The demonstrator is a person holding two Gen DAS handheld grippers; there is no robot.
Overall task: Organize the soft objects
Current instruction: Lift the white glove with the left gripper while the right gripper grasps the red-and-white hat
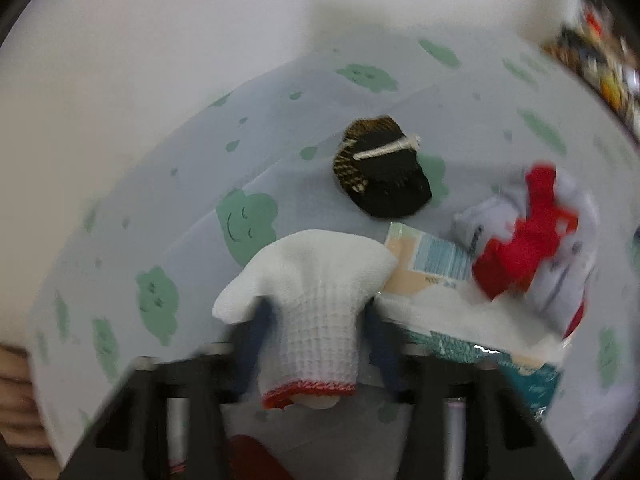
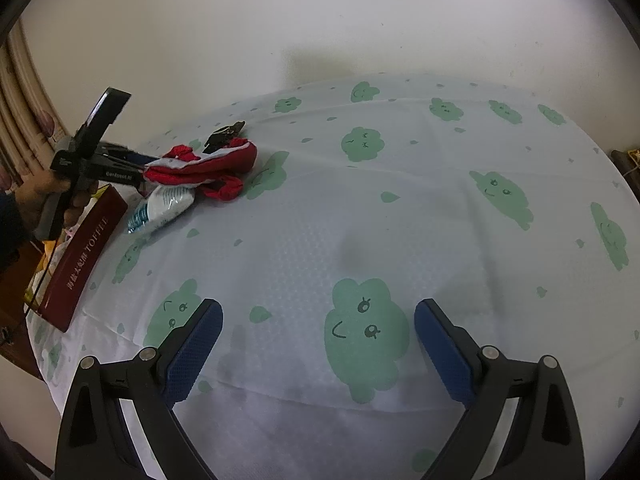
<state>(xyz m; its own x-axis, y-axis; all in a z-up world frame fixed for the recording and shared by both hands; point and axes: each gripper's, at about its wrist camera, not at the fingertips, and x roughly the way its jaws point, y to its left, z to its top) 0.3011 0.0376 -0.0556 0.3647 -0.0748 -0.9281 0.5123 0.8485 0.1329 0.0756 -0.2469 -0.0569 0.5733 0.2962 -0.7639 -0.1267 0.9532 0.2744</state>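
White knitted cotton, a work glove with a red-trimmed cuff (image 1: 310, 308), sits pinched between the blue pads of the left gripper (image 1: 316, 320), cuff toward the camera and fingers spread forward over the table (image 2: 440, 208), which is covered by a pale blue cloth printed with green smiling clouds (image 1: 248, 220). Just beyond the glove lies a tan cardboard piece with a blue barcode label (image 1: 432, 260), touching a teal and white plastic packet (image 1: 480, 344). A red and white soft bundle (image 1: 536, 244), blurred here and possibly socks, rests against that packet. Farther back sits a black and tan woven pouch with a white cord (image 1: 380, 168), apart from the rest. The right gripper (image 2: 318, 344) hovers with its jaws wide and nothing between them above bare cloth. A dark red box lettered TOFFEE (image 2: 84, 264) stands at the table's left edge.
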